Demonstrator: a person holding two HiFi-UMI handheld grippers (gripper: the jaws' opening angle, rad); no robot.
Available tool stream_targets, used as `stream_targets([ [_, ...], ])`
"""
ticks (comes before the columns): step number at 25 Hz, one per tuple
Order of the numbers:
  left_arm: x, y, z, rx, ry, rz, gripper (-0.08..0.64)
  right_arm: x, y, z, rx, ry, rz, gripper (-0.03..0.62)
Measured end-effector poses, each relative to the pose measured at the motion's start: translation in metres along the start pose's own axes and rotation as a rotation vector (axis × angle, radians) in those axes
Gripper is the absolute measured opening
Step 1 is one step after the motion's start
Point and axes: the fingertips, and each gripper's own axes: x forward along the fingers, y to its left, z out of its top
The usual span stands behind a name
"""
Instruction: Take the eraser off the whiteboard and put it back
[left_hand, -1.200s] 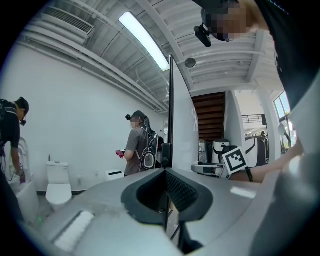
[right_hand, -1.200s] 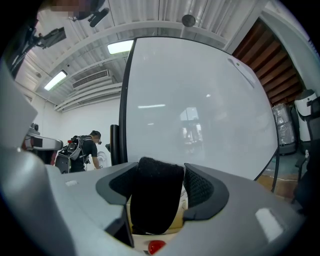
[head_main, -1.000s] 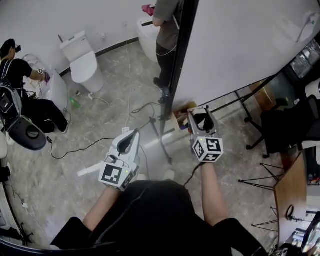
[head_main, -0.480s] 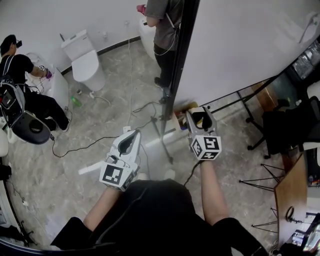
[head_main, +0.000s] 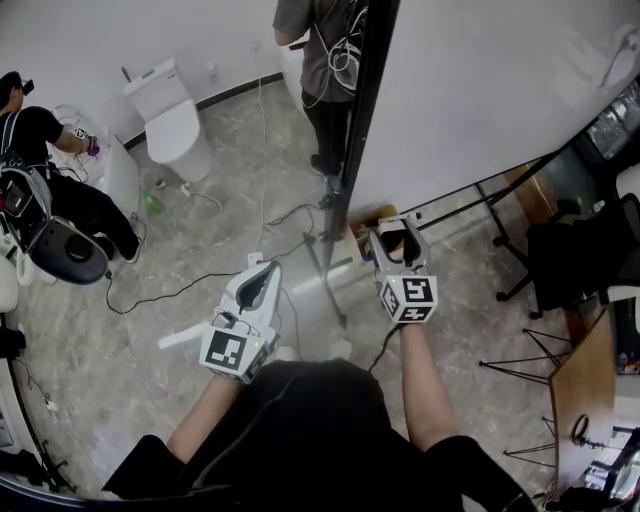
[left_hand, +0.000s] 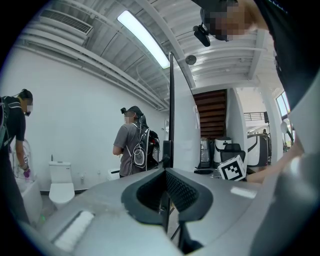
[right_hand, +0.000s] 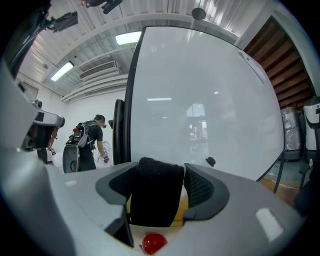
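Eraser sat pinched in right hand-held gripper | left hand-held gripper was pressed together, empty | risk: could fall if released short of whiteboard

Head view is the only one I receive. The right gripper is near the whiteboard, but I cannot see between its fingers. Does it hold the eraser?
Observer: Yes. In the right gripper view the right gripper is closed on the eraser, black felt in front, yellow body behind.
Operator: What is on the whiteboard in front of it?
Observer: The whiteboard looks blank there; only a small dark round thing shows low on it, right of the eraser.
Operator: And the left gripper?
Observer: In the left gripper view the left gripper has its fingers together, nothing between them.
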Motion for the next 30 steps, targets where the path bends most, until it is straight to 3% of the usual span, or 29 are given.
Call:
stream_targets([
  [30, -0.003, -0.004, -0.001, -0.005, -0.007, -0.045, 0.005, -0.021, -0.019, -0.024, 0.061, 0.069, -0.092, 0.324],
])
